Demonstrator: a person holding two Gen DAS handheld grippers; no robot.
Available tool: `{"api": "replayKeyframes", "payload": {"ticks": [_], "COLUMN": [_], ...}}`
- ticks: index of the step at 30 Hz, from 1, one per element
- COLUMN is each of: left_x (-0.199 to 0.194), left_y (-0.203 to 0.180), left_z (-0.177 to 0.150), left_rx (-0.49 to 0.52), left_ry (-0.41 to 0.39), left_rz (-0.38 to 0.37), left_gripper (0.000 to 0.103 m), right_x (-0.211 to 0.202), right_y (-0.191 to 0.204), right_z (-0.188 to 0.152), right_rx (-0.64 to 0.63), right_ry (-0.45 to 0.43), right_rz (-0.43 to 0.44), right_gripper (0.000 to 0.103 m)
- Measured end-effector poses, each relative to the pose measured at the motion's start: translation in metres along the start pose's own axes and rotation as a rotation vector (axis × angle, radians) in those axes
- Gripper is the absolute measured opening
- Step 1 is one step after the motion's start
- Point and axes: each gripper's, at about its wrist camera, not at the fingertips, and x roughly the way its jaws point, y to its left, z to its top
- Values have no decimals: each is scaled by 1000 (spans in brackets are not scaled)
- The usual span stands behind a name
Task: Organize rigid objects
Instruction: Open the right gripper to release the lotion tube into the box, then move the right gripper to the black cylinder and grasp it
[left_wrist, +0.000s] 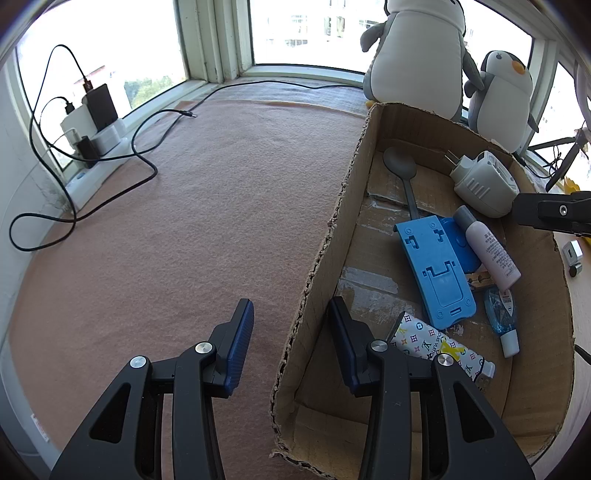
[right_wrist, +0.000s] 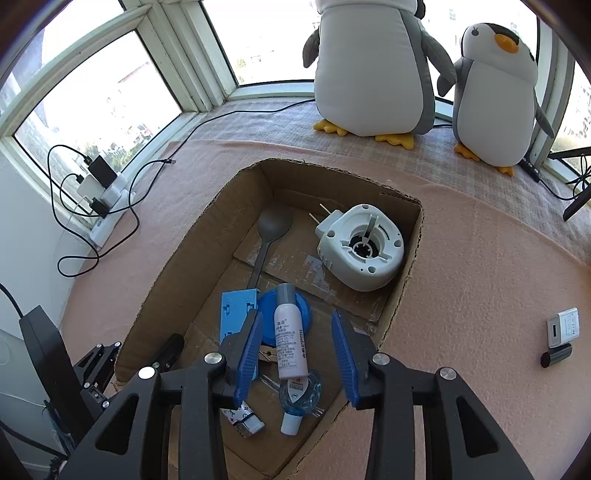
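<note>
An open cardboard box (right_wrist: 192, 243) sits on the pink cloth. It holds a grey spoon (right_wrist: 273, 225), a white plug-in device (right_wrist: 362, 247), a blue stand (left_wrist: 436, 266), a patterned tube (left_wrist: 436, 343) and a small clear blue bottle (right_wrist: 297, 398). A white bottle (right_wrist: 290, 343) with a grey cap lies on the blue stand. My right gripper (right_wrist: 297, 314) hangs over it with jaws apart, pads clear of the bottle on both sides. My left gripper (left_wrist: 290, 302) straddles the box's left wall (left_wrist: 354, 184), one finger inside and one outside, neither pad touching the cardboard.
A small white gadget (right_wrist: 563, 326) and a black cylinder (right_wrist: 556, 356) lie on the cloth right of the box. Two plush penguins (right_wrist: 373, 66) stand by the window behind it. A power strip with chargers (right_wrist: 103, 184) and loose black cables (left_wrist: 147, 162) sit at the left.
</note>
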Motion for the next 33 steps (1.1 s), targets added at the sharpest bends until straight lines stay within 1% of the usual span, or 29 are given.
{"api": "replayKeyframes", "payload": {"ticks": [10, 16, 21, 25, 29, 33], "left_x": [0, 0, 0, 0, 0, 0], "left_y": [0, 0, 0, 1, 1, 1], "left_z": [0, 0, 0, 0, 0, 0], "left_rx": [0, 0, -1, 2, 4, 5], "left_ry": [0, 0, 0, 0, -1, -1], "left_rz": [0, 0, 0, 1, 2, 2], "left_gripper": [41, 41, 41, 41, 41, 41], "right_x": [-6, -12, -21, -32, -41, -50], "right_y": [2, -1, -8, -24, -48, -78], "right_z": [-3, -5, -8, -13, -21, -31], "right_rx": [-12, -11, 3, 41, 106, 172], "right_ry": [-8, -23, -46, -63, -72, -84], "right_rz": [-4, -10, -22, -25, -36, -74], "right_gripper": [38, 43, 50, 50, 50, 50]}}
